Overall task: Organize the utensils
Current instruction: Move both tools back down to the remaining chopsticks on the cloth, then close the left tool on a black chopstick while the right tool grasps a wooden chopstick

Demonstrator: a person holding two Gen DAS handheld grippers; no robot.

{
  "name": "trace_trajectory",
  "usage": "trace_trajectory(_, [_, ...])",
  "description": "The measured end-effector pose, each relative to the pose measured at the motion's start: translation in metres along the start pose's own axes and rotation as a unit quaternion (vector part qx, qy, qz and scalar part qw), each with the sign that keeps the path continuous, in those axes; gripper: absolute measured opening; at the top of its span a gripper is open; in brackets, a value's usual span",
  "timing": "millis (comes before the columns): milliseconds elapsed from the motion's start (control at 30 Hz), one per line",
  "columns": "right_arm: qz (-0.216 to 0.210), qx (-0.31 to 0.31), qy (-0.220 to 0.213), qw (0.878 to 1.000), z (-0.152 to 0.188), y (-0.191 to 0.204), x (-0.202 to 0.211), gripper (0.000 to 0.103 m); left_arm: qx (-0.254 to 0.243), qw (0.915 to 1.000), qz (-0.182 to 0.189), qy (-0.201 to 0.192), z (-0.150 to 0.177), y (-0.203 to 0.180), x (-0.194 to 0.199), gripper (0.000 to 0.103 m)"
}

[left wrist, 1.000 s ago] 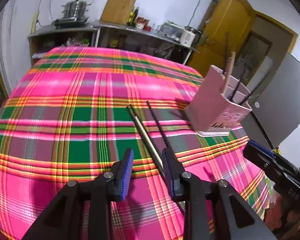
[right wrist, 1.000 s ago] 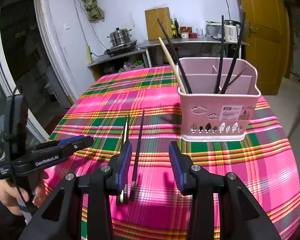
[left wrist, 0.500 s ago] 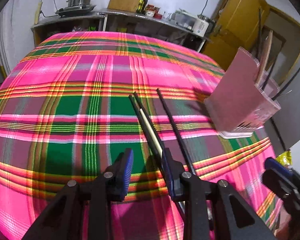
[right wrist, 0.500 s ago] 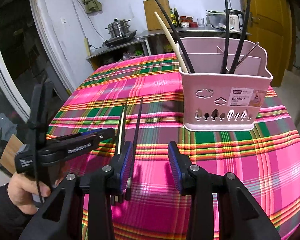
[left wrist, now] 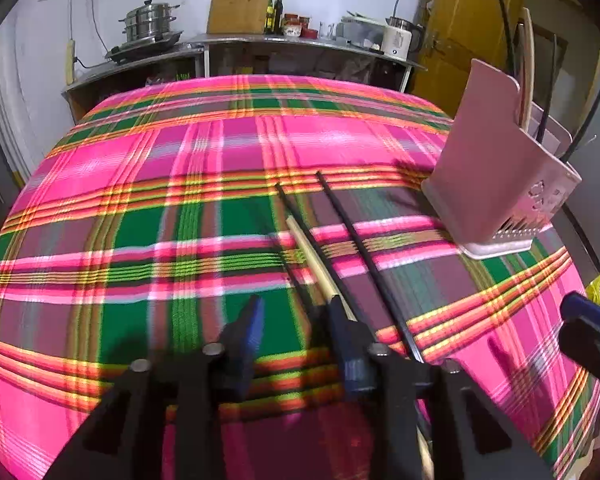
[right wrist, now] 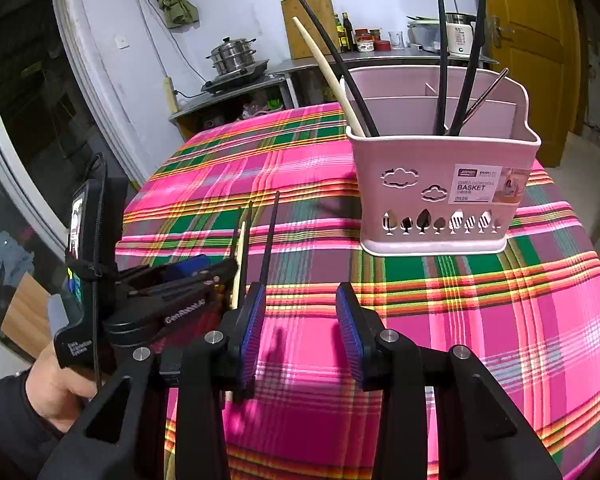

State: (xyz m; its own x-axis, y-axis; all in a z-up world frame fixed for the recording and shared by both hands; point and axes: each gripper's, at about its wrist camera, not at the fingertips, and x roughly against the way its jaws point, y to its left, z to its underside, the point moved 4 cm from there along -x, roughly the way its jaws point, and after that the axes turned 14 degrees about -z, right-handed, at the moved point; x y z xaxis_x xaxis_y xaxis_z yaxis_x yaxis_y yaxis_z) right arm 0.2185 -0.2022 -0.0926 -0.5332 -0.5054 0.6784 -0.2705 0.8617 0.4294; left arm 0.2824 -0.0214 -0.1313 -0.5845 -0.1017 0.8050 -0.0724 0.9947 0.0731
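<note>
Lowered since a second ago, our left gripper (left wrist: 296, 320) now sits down over the near ends of the loose chopsticks.

Its jaws are closing, with one black chopstick (left wrist: 296, 216) and the pale wooden chopstick (left wrist: 314, 256) between them; we cannot tell if the pads press yet. A second black chopstick (left wrist: 364, 256) lies just outside, on the side toward the pink basket (right wrist: 440, 184). All three rest on the plaid tablecloth (right wrist: 480, 320), left of the basket. Our right gripper (right wrist: 300, 320) hangs released and empty in front of the basket.
</note>
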Motion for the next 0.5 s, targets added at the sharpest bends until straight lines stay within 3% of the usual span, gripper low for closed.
trace_trajectory(100, [-0.003, 0.002, 0.000, 1.000, 0.001, 0.002, 0.000, 0.038, -0.003, 0.9998, 0.018, 0.000, 0.004, 0.016, 0.001, 0.015])
trace_trajectory(500, [-0.018, 0.022, 0.017, 0.999, 0.001, 0.020, -0.021, 0.038, -0.026, 0.9994, 0.015, 0.014, 0.016, 0.074, 0.006, 0.014])
